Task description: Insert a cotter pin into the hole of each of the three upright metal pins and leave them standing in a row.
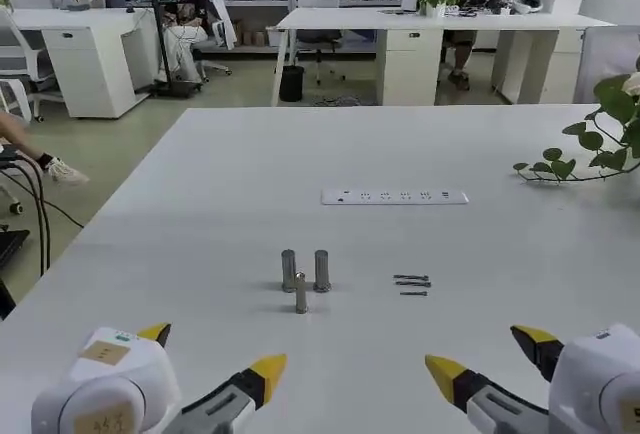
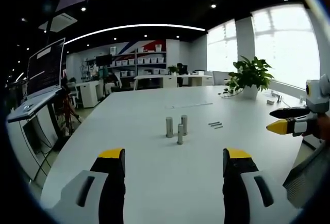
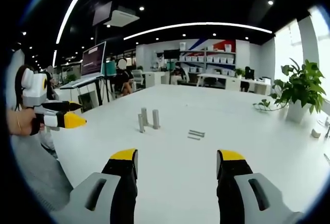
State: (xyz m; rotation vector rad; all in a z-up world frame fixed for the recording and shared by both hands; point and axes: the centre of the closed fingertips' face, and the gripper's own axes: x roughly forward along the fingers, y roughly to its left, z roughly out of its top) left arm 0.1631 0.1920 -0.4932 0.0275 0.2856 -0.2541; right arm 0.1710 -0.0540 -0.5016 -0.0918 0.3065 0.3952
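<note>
At frame centre on the counter [image 1: 200, 204], three metal pins [image 1: 303, 279] stand clustered, with the cotter pins [image 1: 412, 285] lying just right of them. My left gripper [image 1: 212, 350] and right gripper [image 1: 487, 352] sit at bottom, fingers spread, empty. The cotter pins look light, thin and slippery, so I'd pinch one mid-shank.

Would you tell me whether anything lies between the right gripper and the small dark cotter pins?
Nothing visible does: only bare white tabletop lies between the right gripper and the three small dark cotter pins.
</note>
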